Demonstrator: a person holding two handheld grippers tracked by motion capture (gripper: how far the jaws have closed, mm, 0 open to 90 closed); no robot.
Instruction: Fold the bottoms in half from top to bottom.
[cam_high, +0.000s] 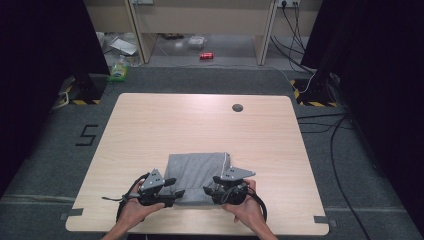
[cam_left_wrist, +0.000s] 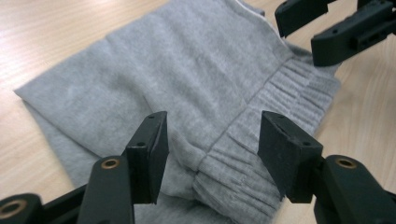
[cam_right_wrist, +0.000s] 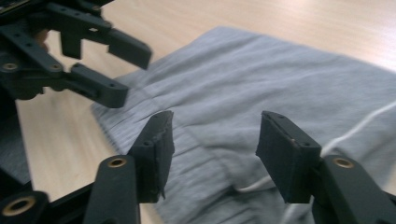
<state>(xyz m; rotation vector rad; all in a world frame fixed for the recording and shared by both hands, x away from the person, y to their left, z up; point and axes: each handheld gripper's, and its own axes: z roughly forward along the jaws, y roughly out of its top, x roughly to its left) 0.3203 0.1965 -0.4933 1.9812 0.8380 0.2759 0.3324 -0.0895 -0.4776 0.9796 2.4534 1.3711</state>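
Both hands enter at the near edge of the table, each carrying a gripper toward the folded grey garment, which serves here as the landmark. Left gripper sits at the garment's near-left corner; right gripper sits at its near-right corner. They face inward toward each other across the near hem, so neither hand is appreciably nearer than the other.

In the left gripper view, the jaws stand spread, with the ribbed waistband lying below and between them; the pads press on nothing, and the frames do not settle whether their tips touch the cloth. The band runs from this gripper toward the other gripper, which shows at the far end of the ribbing, likewise parted.

In the right gripper view, the jaws are also spread over the same ribbed edge, with the fabric beneath the gap and unpinched. A white drawstring crosses the cloth just beyond the right-hand pad. The left gripper appears farther along the hem, open.

Beyond both tools, the garment's smooth body extends away from the person toward the table's centre, its long axis running roughly crosswise, parallel to the near edge. Farther still, well apart from the garment, a small dark grommet marks the far side of the tabletop.

Judged from this layout, the next move depends on both jaws closing on the near hem.
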